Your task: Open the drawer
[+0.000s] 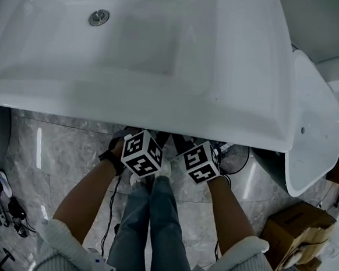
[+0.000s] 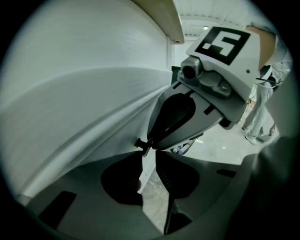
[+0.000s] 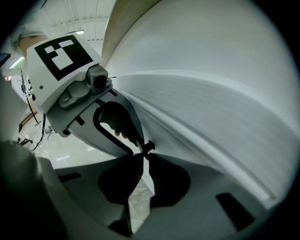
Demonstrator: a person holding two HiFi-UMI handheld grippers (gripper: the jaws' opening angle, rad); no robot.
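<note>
Left tool stands part-open round the drawer's thin white edge, with floor showing beside it. Right tool, just beside it, is clenched on that same edge. Both sit under the front rim of a glossy white basin, which hides the drawer from above. The floor is grey veined marble. At right stand a smooth white toilet and a cardboard box. The drawer front is plain smooth white with one long ridge.
</note>
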